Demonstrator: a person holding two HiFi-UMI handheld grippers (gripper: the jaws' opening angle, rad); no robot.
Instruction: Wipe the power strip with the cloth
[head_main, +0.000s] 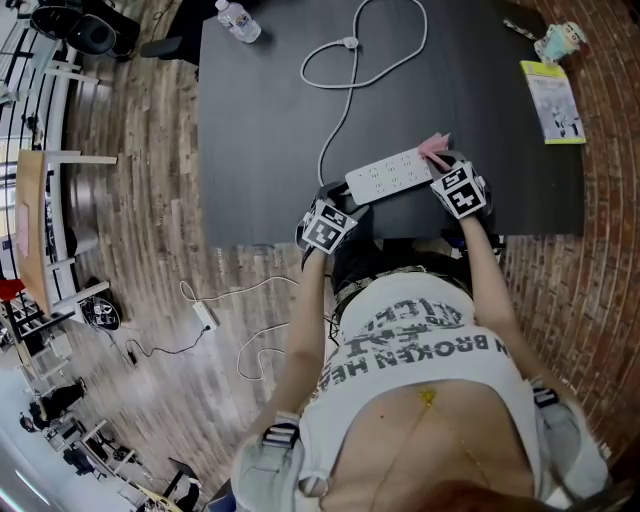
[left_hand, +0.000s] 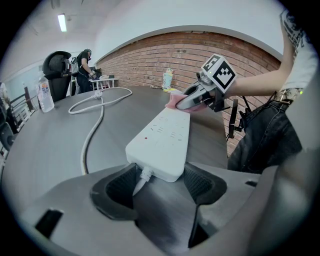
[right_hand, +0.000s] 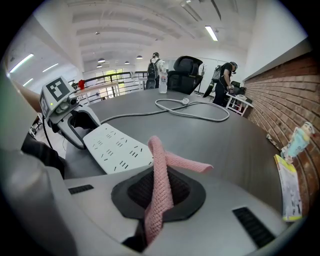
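Observation:
A white power strip (head_main: 390, 175) lies near the front edge of the black table (head_main: 270, 120), its white cable (head_main: 345, 60) looping away toward the far side. My left gripper (head_main: 330, 225) is shut on the strip's cable end (left_hand: 160, 145), one jaw on each side of it. A pink cloth (right_hand: 162, 165) is pinched in my right gripper (right_hand: 159, 195), which is shut on it at the strip's other end (right_hand: 117, 145). In the head view the cloth (head_main: 435, 148) sticks out just past the right gripper (head_main: 460, 190) and touches that end of the strip.
A water bottle (head_main: 238, 20) stands at the table's far left. A yellow-green booklet (head_main: 552, 100) and a small figurine (head_main: 560, 40) lie at the right by the brick wall. Another power strip with a cable (head_main: 205, 315) lies on the wooden floor to the left.

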